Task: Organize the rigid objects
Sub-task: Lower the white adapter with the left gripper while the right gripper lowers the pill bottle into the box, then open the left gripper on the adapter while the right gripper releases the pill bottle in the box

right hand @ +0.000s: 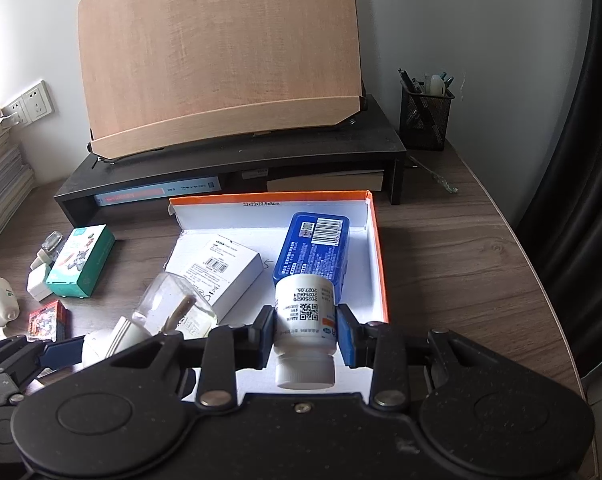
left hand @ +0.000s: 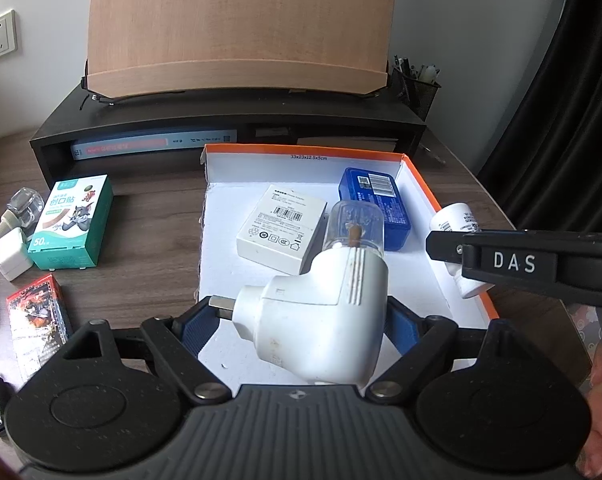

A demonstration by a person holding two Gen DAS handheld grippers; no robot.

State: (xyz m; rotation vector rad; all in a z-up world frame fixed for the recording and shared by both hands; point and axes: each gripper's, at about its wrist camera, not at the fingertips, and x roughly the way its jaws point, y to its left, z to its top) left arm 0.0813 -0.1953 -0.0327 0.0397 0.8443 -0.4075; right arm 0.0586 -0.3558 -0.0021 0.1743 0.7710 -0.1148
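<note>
Two things in the box, two held over it, more waiting

White adapter box [right hand: 217, 276] and blue tin [right hand: 313, 250] lie in the orange-edged box [right hand: 377, 248]. Left gripper [left hand: 301, 320] jaws grip the plug-in vaporizer [left hand: 321, 312]; right gripper [right hand: 305, 334] jaws grip the white bottle [right hand: 305, 320]. The plaster box [left hand: 73, 222] and card pack [left hand: 37, 320] wait at the bench's left edge.

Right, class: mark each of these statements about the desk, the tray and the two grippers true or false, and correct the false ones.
1. The right gripper holds a white bottle. True.
2. The left gripper is empty. False: it holds a white plug-in device with a clear vial on top.
3. A blue tin lies in the orange-edged tray. True.
4. The green box lies in the tray. False: it sits on the desk, left of the tray.
5. A white box lies in the tray beside the tin. True.
6. The pen holder stands in the tray. False: it stands at the back of the desk, right of the black shelf.
</note>
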